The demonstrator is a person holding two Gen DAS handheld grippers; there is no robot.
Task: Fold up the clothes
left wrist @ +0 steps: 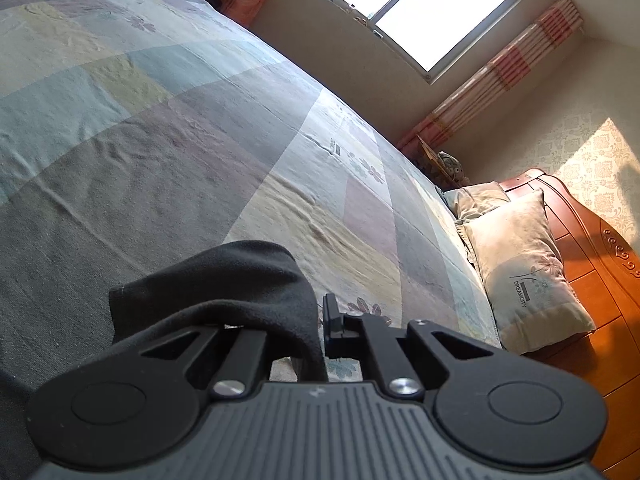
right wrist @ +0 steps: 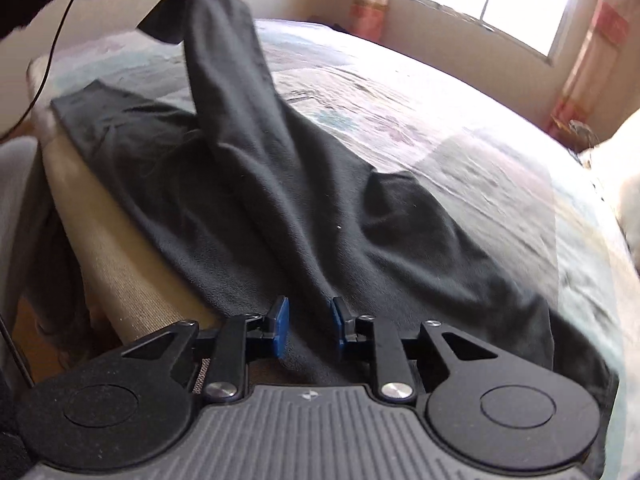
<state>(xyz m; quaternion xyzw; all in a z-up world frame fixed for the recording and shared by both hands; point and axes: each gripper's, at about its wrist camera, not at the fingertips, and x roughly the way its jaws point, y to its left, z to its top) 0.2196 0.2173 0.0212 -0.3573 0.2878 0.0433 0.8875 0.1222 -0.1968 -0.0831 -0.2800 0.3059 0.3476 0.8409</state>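
Trousers (right wrist: 288,200) lie along the near edge of the bed (left wrist: 200,120), one leg lifted by the left gripper (left wrist: 320,336) clamped on its end, the right gripper (right wrist: 307,326) nearest the waist, fingers apart astride fabric, not visibly pinching.

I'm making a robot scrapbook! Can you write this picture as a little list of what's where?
garment: black fleece garment, partly lifted off the bed
surface: pastel patchwork bedspread
left gripper: shut on one end of the garment, held high
right gripper: blue pads apart, low over the fabric, not pinching
pillows: pale floral pillows by the wooden headboard
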